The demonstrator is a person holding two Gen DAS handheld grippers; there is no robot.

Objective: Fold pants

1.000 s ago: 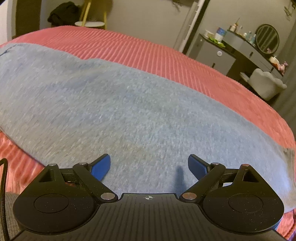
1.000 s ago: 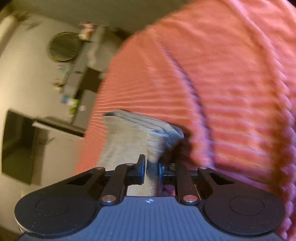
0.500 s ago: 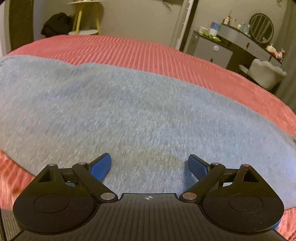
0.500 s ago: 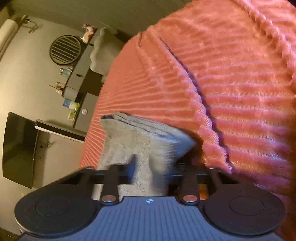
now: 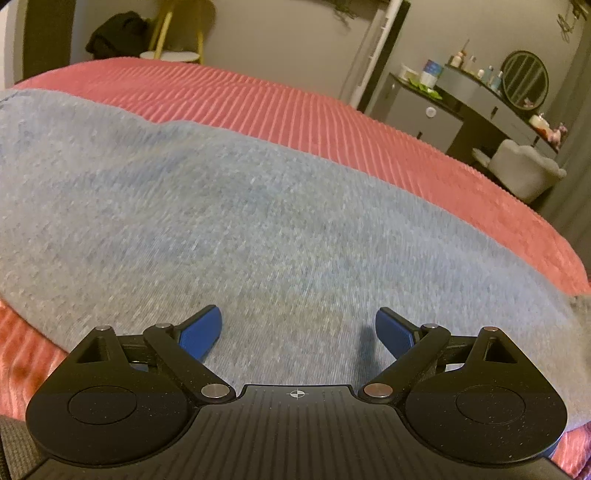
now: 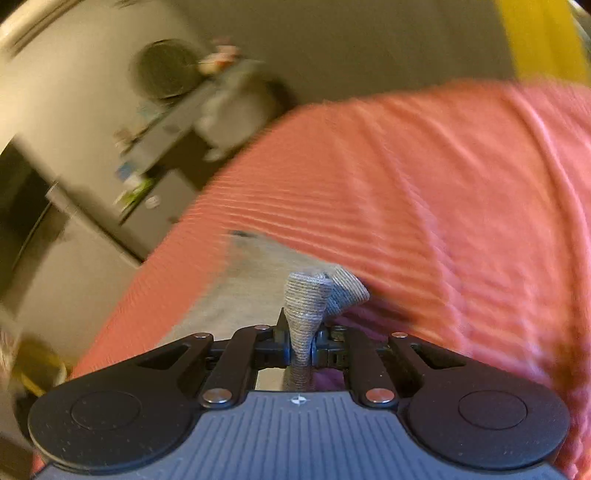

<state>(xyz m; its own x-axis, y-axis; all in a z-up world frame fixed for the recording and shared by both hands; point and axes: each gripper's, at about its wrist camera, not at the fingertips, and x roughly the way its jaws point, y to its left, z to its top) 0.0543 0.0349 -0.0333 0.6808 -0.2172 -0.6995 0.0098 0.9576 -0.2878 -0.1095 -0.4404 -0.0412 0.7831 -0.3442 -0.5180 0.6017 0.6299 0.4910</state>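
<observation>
Grey knit pants (image 5: 236, 221) lie spread flat across a pink ribbed bedspread (image 5: 295, 110). My left gripper (image 5: 297, 328) is open just above the cloth near its front edge, its blue fingertips (image 5: 203, 328) wide apart and holding nothing. In the right wrist view my right gripper (image 6: 301, 345) is shut on the ribbed cuff end of the pants (image 6: 306, 299), which stands bunched up between the jaws above the bedspread (image 6: 424, 203). The rest of the leg (image 6: 236, 295) trails away to the left, blurred.
A grey dresser (image 5: 424, 118) with bottles and a round mirror (image 5: 524, 79) stands beyond the bed's far right side, with a pale upholstered chair (image 5: 524, 170) beside it. A yellow-legged stool (image 5: 170, 55) and dark clothing (image 5: 114, 31) are behind the bed.
The right gripper has closed tightly on the cuff and swung round, lifting it; that view is now blurred. The left gripper has stayed open over the pants, shifting only slightly.
</observation>
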